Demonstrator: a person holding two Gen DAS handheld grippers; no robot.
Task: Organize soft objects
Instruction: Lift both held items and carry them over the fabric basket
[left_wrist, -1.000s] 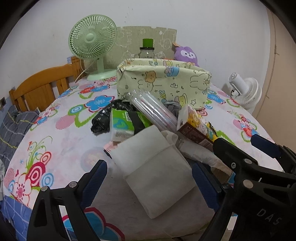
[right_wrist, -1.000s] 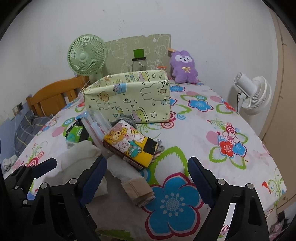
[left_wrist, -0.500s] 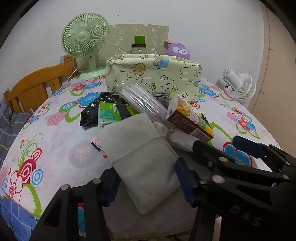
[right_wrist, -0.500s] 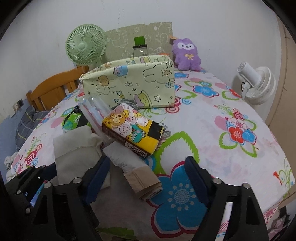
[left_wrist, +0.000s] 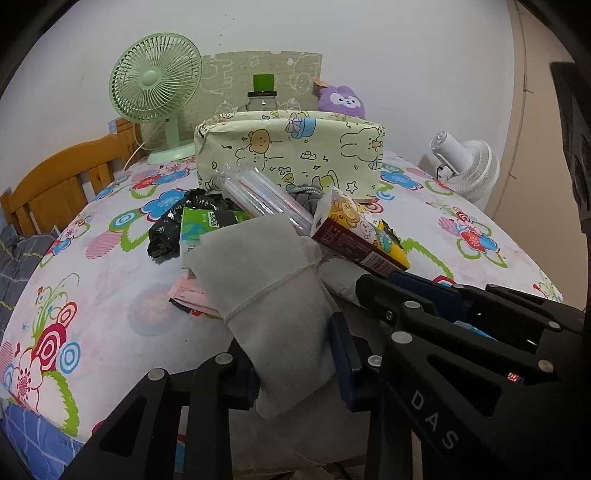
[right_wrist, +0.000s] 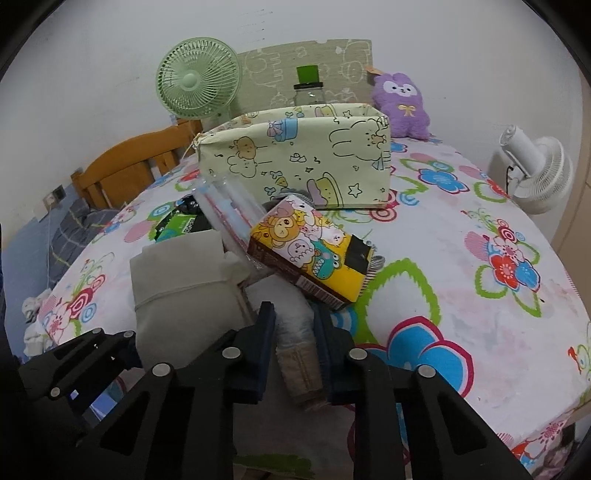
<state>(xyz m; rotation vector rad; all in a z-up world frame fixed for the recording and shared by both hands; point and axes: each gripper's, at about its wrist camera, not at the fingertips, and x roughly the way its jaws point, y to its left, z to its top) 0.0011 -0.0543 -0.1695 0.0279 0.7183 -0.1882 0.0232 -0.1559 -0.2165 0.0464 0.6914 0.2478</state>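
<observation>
A pile of soft goods lies on the flowered table. My left gripper (left_wrist: 295, 360) is shut on the near end of a white non-woven pouch (left_wrist: 269, 288); the pouch also shows in the right wrist view (right_wrist: 181, 280). My right gripper (right_wrist: 295, 347) is shut on a clear-wrapped white and beige roll (right_wrist: 299, 350). A cartoon tissue pack (right_wrist: 310, 247) leans on the pile, with a clear straw packet (left_wrist: 258, 195), a green pack (left_wrist: 199, 225) and a black bag (left_wrist: 166, 232) behind. A pale cartoon fabric box (right_wrist: 295, 158) stands open behind the pile.
A green fan (left_wrist: 159, 92), a jar with a green lid (left_wrist: 263, 96) and a purple plush (right_wrist: 400, 107) stand at the back. A white fan (right_wrist: 535, 170) stands at the right edge. A wooden chair (left_wrist: 62, 181) is at the left. The table edge is near.
Both grippers have moved forward and closed: the left onto the white pouch, the right onto the wrapped roll. Both were open one second ago.
</observation>
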